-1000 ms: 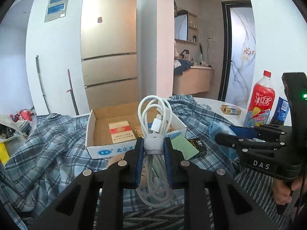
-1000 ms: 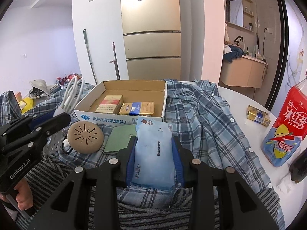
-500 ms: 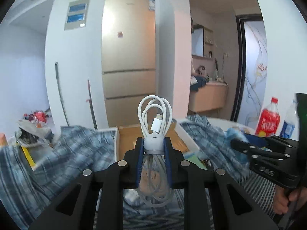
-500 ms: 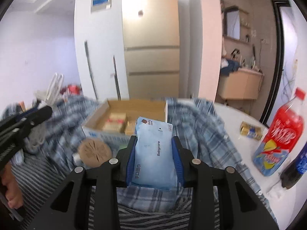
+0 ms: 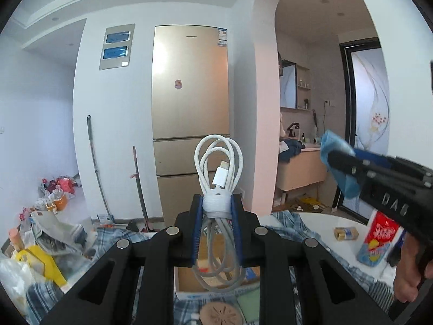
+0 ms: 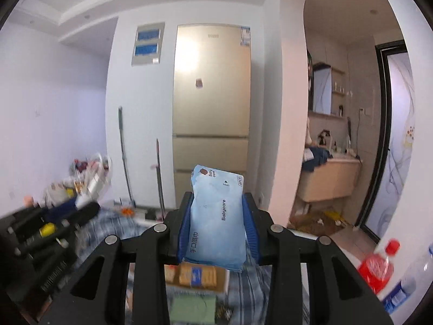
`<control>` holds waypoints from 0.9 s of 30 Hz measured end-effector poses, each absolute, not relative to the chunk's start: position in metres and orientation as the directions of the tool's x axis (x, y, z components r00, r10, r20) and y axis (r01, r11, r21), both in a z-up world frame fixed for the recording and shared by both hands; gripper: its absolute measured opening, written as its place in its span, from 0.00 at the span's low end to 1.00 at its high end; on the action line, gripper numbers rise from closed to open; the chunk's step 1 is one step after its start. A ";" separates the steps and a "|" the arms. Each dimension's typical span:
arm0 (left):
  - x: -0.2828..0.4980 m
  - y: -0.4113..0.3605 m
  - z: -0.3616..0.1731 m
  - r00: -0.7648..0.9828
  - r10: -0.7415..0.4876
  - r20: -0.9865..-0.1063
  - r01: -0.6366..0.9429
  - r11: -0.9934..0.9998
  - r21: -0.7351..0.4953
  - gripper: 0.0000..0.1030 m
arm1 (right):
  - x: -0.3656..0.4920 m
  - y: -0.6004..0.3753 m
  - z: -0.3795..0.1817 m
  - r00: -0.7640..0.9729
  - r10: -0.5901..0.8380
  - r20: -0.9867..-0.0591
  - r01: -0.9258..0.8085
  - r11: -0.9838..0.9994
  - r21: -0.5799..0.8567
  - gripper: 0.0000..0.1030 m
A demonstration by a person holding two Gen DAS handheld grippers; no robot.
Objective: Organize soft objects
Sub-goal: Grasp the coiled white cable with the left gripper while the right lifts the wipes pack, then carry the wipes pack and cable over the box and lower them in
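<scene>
Left claw [image 5: 217,211] pinches the coiled white cable [image 5: 218,173] at its wrapped waist, right claw [image 6: 216,222] clamps the blue wipes pack [image 6: 215,216] btwn its pads; both items are up in the air, well above the cardboard box [image 5: 186,281] on the shirt-covered counter. Risk, imo: the limp lower loops could snag on the box edge, & the squishy pack may slide out if squeezed off-centre

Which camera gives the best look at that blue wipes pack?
The right wrist view: the wipes pack sits centred between the right gripper pads, label readable. The left wrist view shows only a blue corner sticking out of that gripper, seen from the side.
</scene>
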State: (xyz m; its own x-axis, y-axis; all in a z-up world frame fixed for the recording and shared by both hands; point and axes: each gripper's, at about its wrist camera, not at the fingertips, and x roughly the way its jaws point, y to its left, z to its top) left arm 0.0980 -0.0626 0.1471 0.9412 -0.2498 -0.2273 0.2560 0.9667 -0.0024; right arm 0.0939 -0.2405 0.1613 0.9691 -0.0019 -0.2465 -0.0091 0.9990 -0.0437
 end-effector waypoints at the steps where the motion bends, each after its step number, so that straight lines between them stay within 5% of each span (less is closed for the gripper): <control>1: 0.104 -0.063 0.153 0.942 -0.242 -0.232 0.247 0.969 -0.004 0.21 | 0.099 -0.239 0.167 0.974 -0.002 -0.229 -0.007 0.999 -0.041 0.34; 13: 0.152 -0.051 0.159 0.947 -0.206 -0.247 0.202 0.979 -0.040 0.21 | 0.143 -0.224 0.168 0.984 0.013 -0.180 -0.013 1.000 0.003 0.34; 27: 0.223 -0.067 0.094 0.861 -0.219 -0.459 0.227 0.973 -0.039 0.21 | 0.192 -0.237 0.097 0.927 0.011 -0.375 -0.003 1.000 0.022 0.34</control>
